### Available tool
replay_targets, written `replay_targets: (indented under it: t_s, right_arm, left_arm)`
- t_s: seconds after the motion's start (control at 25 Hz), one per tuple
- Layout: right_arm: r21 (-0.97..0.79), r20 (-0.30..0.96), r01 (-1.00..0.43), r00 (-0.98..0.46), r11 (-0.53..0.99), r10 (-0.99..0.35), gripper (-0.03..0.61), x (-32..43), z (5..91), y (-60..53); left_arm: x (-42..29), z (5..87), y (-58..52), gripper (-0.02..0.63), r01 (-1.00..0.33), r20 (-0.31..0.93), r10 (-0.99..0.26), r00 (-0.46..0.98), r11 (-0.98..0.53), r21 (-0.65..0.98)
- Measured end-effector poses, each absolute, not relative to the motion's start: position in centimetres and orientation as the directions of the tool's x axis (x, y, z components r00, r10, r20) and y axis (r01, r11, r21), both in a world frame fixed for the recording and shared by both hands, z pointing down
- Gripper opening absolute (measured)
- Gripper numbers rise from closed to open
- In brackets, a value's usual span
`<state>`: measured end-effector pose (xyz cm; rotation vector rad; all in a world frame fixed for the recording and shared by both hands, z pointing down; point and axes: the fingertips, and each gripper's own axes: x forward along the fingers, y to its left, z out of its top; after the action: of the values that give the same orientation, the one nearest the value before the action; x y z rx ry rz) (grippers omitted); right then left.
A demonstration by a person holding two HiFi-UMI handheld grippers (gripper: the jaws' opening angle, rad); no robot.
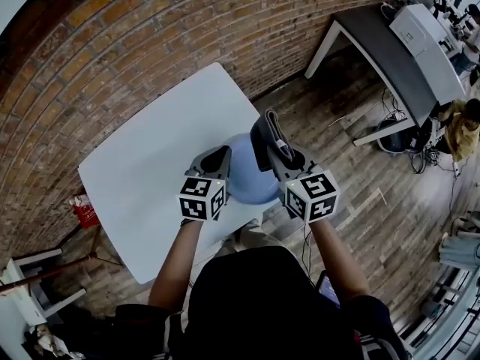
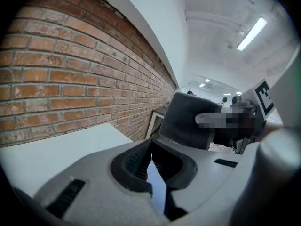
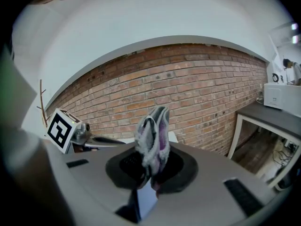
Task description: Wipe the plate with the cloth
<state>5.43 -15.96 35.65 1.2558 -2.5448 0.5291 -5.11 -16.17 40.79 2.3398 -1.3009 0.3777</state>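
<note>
1. We judge this to be the approach before the wipe. The cloth point(image 1: 268, 135) is in hand, but the head view gives no sign that it is pressed to the plate point(image 1: 251, 180).
2. The blue plate lies on the white table point(image 1: 142, 178) near its front edge, between the two tools. From above, the cloth stands over the plate's far right rim; we cannot tell whether they touch.
3. The right tool point(image 3: 150, 166) is clamped on the cloth. In its own view, a grey and purple fold stands up from between the jaws, pinched at its lower end. In the head view, the right tool point(image 1: 280, 153) sits at the plate's right side.
4. The left tool point(image 2: 149, 149) has its jaws closed together with nothing between them. In the head view, the left tool point(image 1: 222, 154) has its tip at the plate's left rim. Whether it rests on the rim we cannot say.
5. Next, we think the right tool must bring the free part of the cloth flat against the plate's face and sweep across it.
6. The plate looks light and may slide on the smooth table. The left tool would need to press on the rim, or open to take it, to steady the plate.
</note>
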Motion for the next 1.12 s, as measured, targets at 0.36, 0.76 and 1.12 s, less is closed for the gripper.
replay_targets:
  t_s: [0.36, 0.76, 1.12]
  right_arm:
    - [-0.213, 0.423, -0.793, -0.601, 0.570, -0.678, 0.044, 5.3, 38.2, -16.9]
    - [-0.222, 0.471, -0.787, -0.603, 0.575, -0.644, 0.044, 5.3, 41.4, -16.8]
    - [-0.205, 0.510, -0.784, -0.596, 0.586, -0.620, 0.044, 4.4, 43.9, -17.1]
  left_arm:
    - [-5.3, 44.5, -16.9, 0.017, -0.856, 0.490, -0.704, 0.514, -0.457, 0.242]
    - [-5.5, 48.5, -16.8, 0.018, -0.859, 0.533, -0.675, 0.510, -0.428, 0.280]
    - [-6.3, 51.9, -16.2, 0.018, -0.854, 0.570, -0.637, 0.519, -0.406, 0.325]
